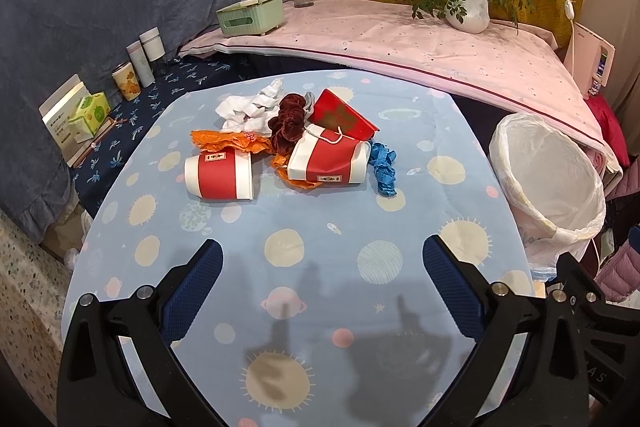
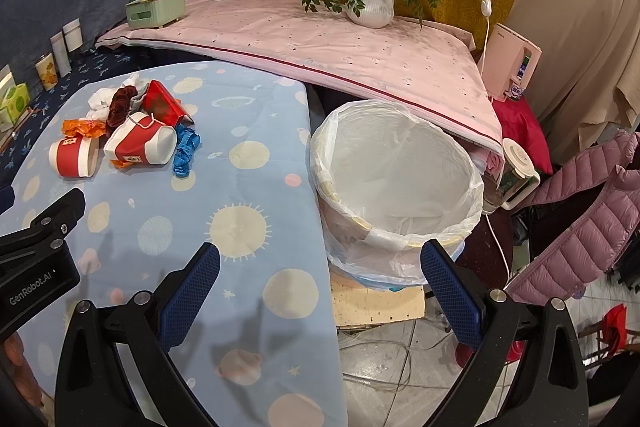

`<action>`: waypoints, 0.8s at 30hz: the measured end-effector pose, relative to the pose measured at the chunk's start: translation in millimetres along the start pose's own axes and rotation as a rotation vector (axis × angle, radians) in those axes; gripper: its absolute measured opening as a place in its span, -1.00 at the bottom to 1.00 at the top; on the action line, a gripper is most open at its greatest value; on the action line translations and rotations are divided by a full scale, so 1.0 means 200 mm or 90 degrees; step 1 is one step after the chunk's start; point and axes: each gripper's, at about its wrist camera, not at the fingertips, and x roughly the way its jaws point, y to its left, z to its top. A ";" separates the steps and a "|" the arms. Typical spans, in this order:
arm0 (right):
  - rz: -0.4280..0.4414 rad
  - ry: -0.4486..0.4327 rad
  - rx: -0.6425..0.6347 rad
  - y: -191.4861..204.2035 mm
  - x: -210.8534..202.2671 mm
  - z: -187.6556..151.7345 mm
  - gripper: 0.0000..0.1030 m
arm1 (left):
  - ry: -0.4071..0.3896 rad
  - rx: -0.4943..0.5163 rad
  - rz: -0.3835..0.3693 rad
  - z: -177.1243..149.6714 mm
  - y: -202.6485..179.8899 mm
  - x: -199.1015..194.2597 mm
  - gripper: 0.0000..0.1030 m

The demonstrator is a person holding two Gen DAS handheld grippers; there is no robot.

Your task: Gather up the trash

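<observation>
Here, the left claw (image 1: 322, 275) is hovering spread and empty over the blue tabletop (image 1: 280, 227), with the trash pile lying at its twelve o'clock: a red paper cup (image 1: 219, 175) on its side, then orange wrappers (image 1: 228, 142), white tissue (image 1: 252, 107), a crushed red cup (image 1: 328, 158) and a blue wad (image 1: 384, 165). The right claw (image 2: 320, 277) is likewise gaping empty, with the lined bin (image 2: 396, 183) sitting at its one o'clock, just beside the tabletop's edge.
</observation>
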 end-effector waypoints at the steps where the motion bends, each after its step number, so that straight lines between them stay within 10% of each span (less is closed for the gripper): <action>1: 0.000 0.000 0.000 0.00 0.00 0.00 0.87 | -0.001 0.000 0.000 0.00 0.00 0.00 0.85; 24: -0.001 0.002 0.001 0.00 0.01 0.00 0.87 | 0.001 -0.004 0.005 0.01 0.03 0.01 0.85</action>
